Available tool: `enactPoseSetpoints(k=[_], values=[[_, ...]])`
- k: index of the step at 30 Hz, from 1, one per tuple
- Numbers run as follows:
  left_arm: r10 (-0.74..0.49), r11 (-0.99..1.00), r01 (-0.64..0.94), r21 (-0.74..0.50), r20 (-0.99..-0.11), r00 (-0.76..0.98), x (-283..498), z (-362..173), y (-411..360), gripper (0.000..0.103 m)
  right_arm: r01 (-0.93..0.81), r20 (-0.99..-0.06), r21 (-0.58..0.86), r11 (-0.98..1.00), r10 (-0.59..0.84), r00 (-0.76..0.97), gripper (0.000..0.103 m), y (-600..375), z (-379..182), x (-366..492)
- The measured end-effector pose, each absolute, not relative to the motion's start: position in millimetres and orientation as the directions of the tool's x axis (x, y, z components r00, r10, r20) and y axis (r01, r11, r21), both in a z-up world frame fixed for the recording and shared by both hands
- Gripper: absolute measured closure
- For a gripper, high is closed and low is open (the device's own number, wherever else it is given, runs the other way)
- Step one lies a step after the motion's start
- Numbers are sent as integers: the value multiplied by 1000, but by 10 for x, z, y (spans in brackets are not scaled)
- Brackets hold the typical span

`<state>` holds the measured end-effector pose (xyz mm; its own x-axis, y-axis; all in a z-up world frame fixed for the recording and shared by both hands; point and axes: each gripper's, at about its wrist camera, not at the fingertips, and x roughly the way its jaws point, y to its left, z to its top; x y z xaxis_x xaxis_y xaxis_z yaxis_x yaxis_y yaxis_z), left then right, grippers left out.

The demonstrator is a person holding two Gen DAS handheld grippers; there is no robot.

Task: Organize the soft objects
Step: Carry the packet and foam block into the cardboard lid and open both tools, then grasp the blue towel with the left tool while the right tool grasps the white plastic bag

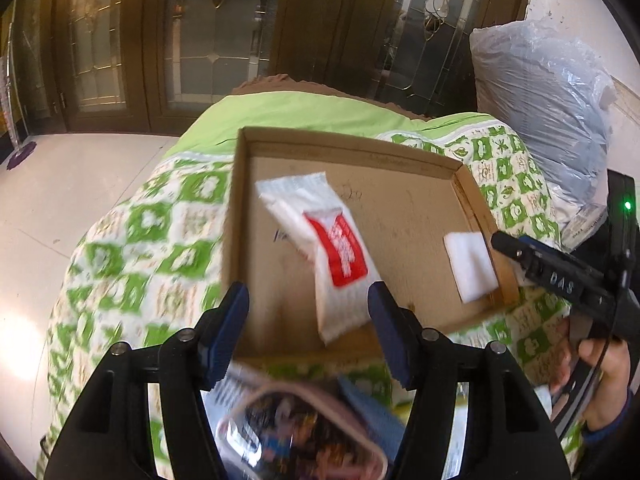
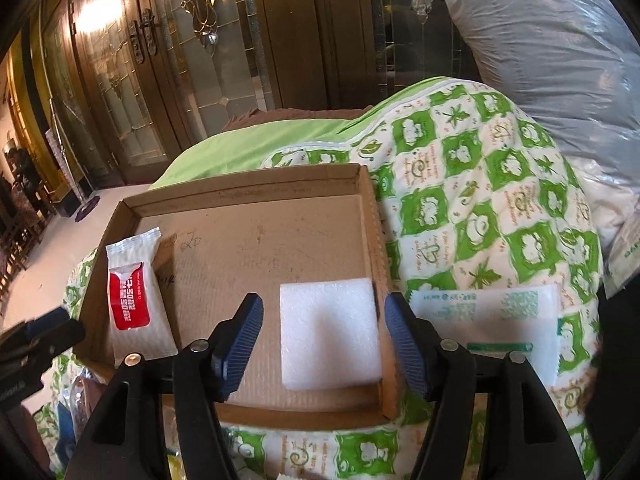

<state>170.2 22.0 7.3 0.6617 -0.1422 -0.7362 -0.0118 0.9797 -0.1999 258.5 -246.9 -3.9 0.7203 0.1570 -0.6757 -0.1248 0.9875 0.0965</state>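
Blurring colourful packet [image 1: 304,436] beneath spread left tongs [image 1: 308,336].

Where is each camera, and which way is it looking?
Left wrist: sits on the left gripper, looks forward and down at the cardboard tray; its blue fingers show, plus the right gripper.
Right wrist: sits on the right gripper, over the white foam square; the left gripper shows at the left edge.
Shared: the tray, the foam, the red-labelled packet, the green quilt.
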Motion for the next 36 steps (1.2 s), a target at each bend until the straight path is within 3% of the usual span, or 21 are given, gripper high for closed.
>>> enactPoseSetpoints(k=[16, 28, 36], values=[[-111, 983, -43, -178, -764, 636, 1015, -20, 322, 39, -75, -677, 118, 990, 136, 723, 17, -2665, 68, 1891], [-105, 986, -35, -165, -765, 635, 699, 2, 333, 39, -119, -685, 134, 984, 179, 707, 15, -2664, 172, 1156], [-129, 991, 103, -81, -755, 643, 493, 59, -3, 39, -153, -737, 137, 979, 204, 644, 15, -2576, 177, 796]])
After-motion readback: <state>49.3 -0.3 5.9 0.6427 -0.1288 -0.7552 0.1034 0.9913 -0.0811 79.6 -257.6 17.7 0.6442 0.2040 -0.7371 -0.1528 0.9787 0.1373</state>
